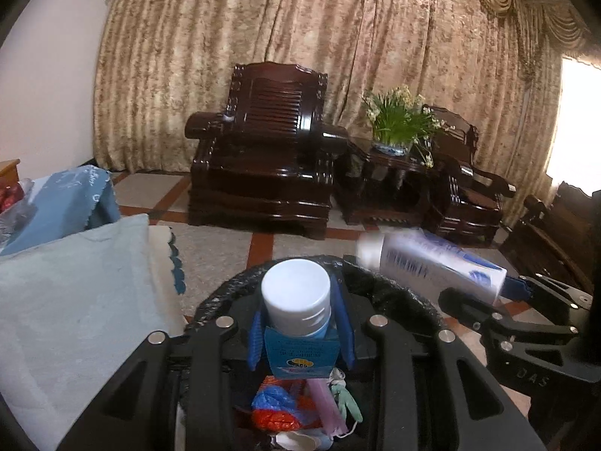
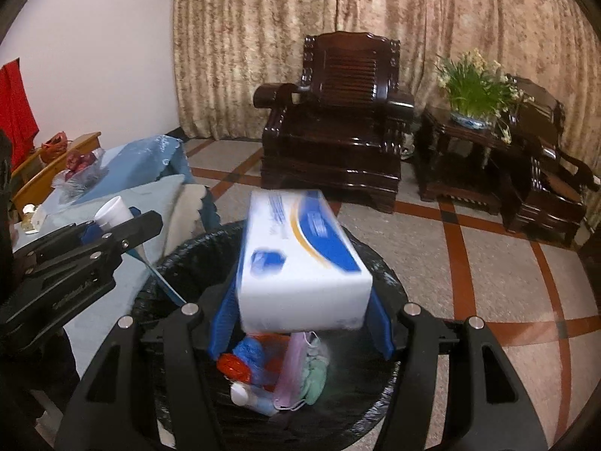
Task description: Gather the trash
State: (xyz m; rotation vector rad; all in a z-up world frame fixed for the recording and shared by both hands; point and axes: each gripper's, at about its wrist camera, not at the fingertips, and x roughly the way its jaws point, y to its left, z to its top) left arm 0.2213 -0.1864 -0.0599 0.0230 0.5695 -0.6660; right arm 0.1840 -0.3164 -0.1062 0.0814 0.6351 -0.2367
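My left gripper [image 1: 300, 300] is shut on a small bottle [image 1: 295, 297] with a white cap and a blue label, its blue pads [image 1: 343, 323] pressing both sides. The bottle hangs over a bin with a black liner [image 1: 394, 285]. My right gripper [image 2: 302, 300] is shut on a white and blue box [image 2: 300, 255], held over the same bin [image 2: 390, 285]. Inside lie a red mesh [image 2: 234, 366], a blue bag, a pink mask [image 2: 289, 368] and a green piece. Each view shows the other hand: the box [image 1: 432, 263] at the right, the left gripper [image 2: 116, 221] with the bottle [image 2: 112, 208] at the left.
A table under a light blue cloth [image 1: 67, 293] stands left of the bin, with a bag of red fruit [image 2: 77, 169] on it. Dark wooden armchairs [image 2: 334, 120] and a side table with a potted plant [image 2: 473, 90] stand behind, across a tiled floor [image 2: 488, 263].
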